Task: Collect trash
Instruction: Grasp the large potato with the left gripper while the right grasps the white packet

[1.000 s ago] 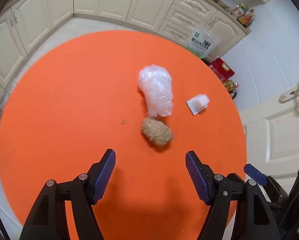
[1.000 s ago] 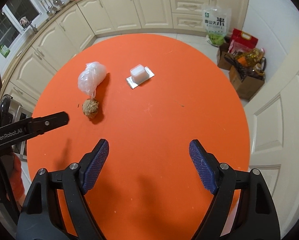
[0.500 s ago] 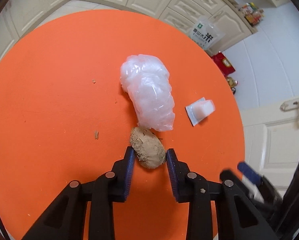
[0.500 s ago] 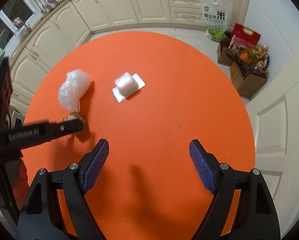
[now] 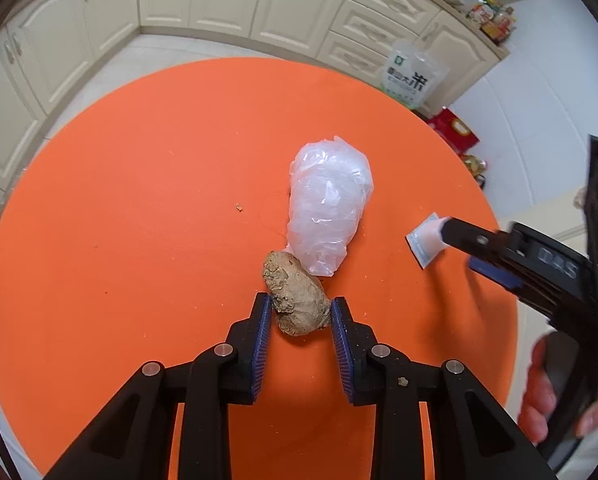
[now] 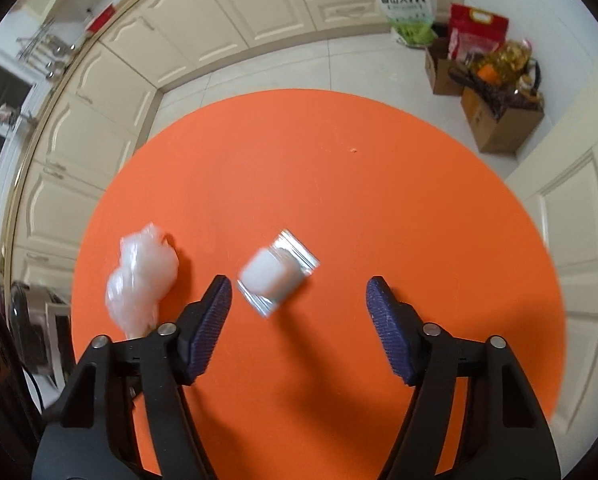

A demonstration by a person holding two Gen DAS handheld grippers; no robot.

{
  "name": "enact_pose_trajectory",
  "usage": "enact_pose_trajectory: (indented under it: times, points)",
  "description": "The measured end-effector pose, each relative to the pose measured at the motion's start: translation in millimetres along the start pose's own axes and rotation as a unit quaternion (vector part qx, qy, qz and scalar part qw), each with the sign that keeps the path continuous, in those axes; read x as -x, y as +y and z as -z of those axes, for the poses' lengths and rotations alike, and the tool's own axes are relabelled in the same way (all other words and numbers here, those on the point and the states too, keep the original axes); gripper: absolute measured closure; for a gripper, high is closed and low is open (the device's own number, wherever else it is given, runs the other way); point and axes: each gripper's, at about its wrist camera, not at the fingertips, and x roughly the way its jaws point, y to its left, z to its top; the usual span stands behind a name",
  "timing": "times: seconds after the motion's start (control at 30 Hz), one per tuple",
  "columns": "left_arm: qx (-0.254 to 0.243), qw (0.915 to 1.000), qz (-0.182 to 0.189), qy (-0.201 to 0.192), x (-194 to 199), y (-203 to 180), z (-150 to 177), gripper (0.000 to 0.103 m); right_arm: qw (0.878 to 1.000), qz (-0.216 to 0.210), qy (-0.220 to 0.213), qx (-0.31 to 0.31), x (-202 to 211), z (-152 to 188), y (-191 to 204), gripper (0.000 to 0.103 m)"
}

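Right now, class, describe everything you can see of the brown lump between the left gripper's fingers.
The brown lump is a rough, knobbly, tan-brown mass, fibrous and earthy looking, like a root or a dried clod. It is roughly oval and lies on the orange table. The left gripper brackets its near end, the blue pads close against its sides; firm contact cannot be confirmed. Its far end touches or slightly underlies the crumpled clear plastic bag. It appears whole, with a small shadow beneath it.

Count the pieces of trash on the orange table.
3: a brown lump between the left gripper fingers, a crumpled plastic bag just beyond it, and a small white blister pack ahead of the right gripper.
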Motion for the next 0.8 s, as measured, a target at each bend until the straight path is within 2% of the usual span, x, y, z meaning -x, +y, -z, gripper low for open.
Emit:
enact_pose_trajectory:
  times: [0.17,0.33,0.37,0.4,0.47,0.5,0.67,0.73,0.8]
  points:
    - [-0.009,0.9998,0.015,0.006,2,7,-2,0.077,1.000,0.019,0.001,0.005,-7,-3,15,0.059]
    - [-0.007,0.9994,0.033,0.011,13,35,-3,0.077,0.999,0.045,0.009,0.020,-9,2,26,0.063]
    - [-0.006,0.9993,0.035,0.011,9,34,-4,0.077,0.999,0.036,0.010,0.020,-9,3,26,0.071]
    - [-0.006,0.9992,0.037,0.011,9,36,-5,0.076,0.999,0.034,0.014,0.021,-10,3,28,0.075]
    - [-0.001,0.9992,0.036,0.016,5,41,-6,0.070,0.999,0.043,0.009,0.031,-11,1,33,0.077]
    - [0.007,0.9990,0.042,0.015,4,44,-6,0.070,0.998,0.047,0.006,0.037,-12,1,37,0.080]
    - [0.022,0.9986,0.045,0.014,8,52,-6,0.069,0.996,0.053,-0.003,0.065,-13,2,48,0.083]
    - [0.025,0.9985,0.047,0.014,8,52,-7,0.065,0.996,0.045,0.000,0.072,-12,5,48,0.083]
    - [0.031,0.9977,0.059,0.013,8,53,-7,0.053,0.997,0.033,0.006,0.073,-9,10,46,0.084]
